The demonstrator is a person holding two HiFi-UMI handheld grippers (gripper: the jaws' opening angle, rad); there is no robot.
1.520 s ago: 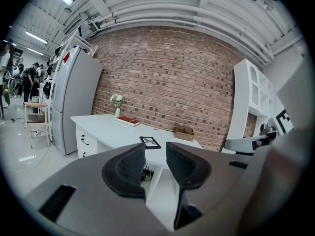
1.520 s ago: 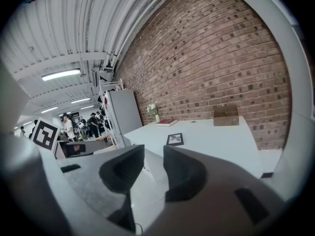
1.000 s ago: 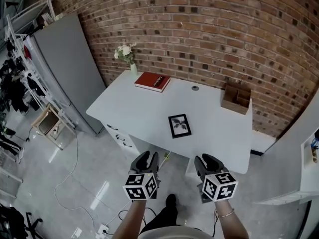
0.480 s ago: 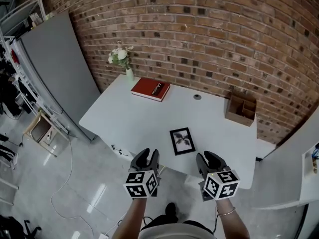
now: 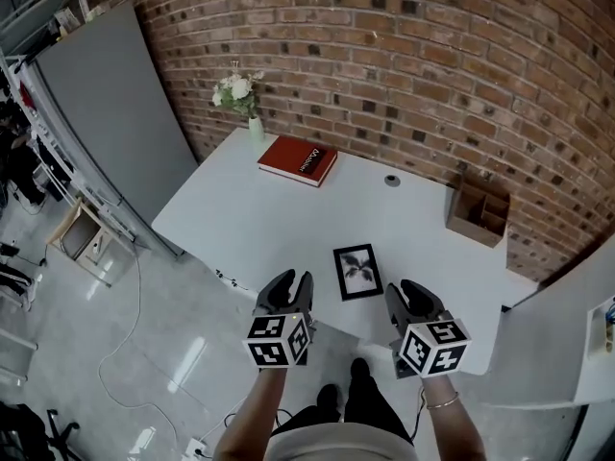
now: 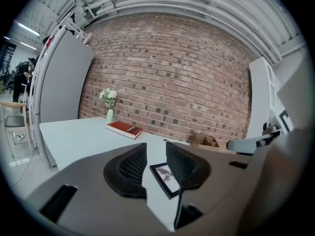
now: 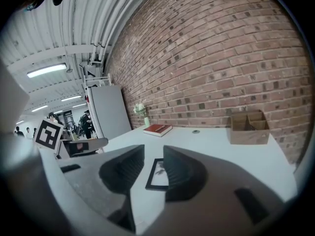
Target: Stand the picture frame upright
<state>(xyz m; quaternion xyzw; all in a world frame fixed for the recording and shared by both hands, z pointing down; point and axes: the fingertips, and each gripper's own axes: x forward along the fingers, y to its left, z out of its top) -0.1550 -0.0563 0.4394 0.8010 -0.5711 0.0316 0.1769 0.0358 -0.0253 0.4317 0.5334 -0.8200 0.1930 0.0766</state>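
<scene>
Picture frame [image 5: 357, 272]: black, lying flat on its back on the white table [image 5: 250, 221], close to the table's near edge. It holds a pale mat and a dark leafy picture.

Vase [image 5: 256, 129]: small and pale green, well beyond the picture frame and to its left, at the far table corner by the brick wall [image 5: 404, 56]. It holds a bunch of white flowers [image 5: 236, 92].

Wooden box [image 5: 479, 211]: beyond the picture frame and to its right, against the wall. It is open on top and split by dividers into compartments; I cannot tell what is in them.

Red book [image 5: 299, 159]: flat on the table beyond the picture frame and to its left, near the vase. Its cover carries one line of pale lettering, too small to read.

Marker cube [image 5: 278, 340]: one rides on each gripper, printed with black-and-white square patterns and no words.

Left gripper [image 5: 291, 287]: just left of the picture frame and nearer the person, at the table's edge. Its jaws stand well apart with nothing gripped, and the frame shows through the gap, farther off.

Right gripper [image 5: 408, 296]: just right of the picture frame, also at the near edge. Its jaws are spread wide and grip nothing.
</scene>
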